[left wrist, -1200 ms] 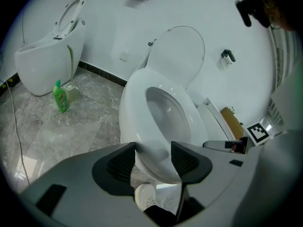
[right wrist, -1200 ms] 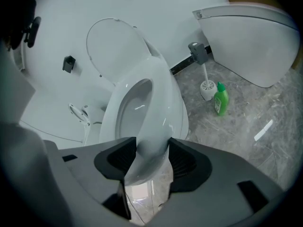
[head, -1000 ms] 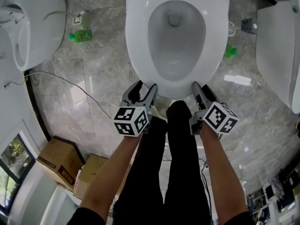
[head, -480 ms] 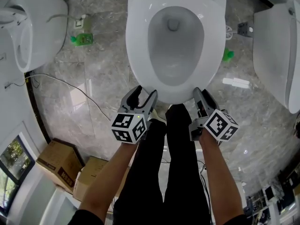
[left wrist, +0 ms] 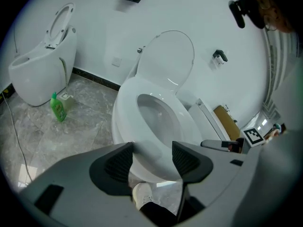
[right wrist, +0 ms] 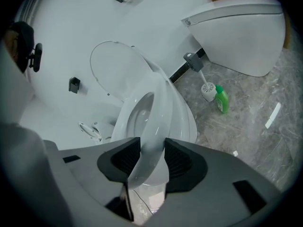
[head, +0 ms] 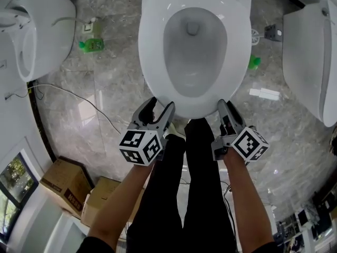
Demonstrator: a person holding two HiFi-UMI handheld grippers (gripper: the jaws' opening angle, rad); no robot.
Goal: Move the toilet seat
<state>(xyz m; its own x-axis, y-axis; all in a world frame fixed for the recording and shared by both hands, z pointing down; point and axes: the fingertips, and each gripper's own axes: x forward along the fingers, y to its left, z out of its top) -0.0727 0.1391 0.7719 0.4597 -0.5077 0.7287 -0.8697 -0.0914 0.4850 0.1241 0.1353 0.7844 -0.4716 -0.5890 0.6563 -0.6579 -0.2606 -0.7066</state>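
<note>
Grey marble floor (head: 105,83) underfoot, white wall behind. Far left: spare toilet (head: 37,30) and green bottle (head: 90,44), no part of the job. Next, left gripper (head: 161,104) at the front-left of the middle toilet, jaws well apart and pinching nothing, with the front edge of the seat just ahead of the tips and showing through the gap. Centre: toilet seat (head: 151,46) lying over the bowl, lid (left wrist: 168,56) already up against the wall. Then right gripper (right wrist: 152,156), rolled onto its side at the front-right, jaws just now closing in and clamped on the thin front rim of the seat, one pad on each face. Seen from that side, seat front seemingly raised a touch off the bowl; seen from above, hard to tell from flat. Far right: another white toilet (head: 310,57), untouched. Judged from all this: reach and grasp done on the right, lift barely begun. Left to do: swing the seat up on its hinge toward the lid, probably with the right grip leading and the left steadying, then let go.
</note>
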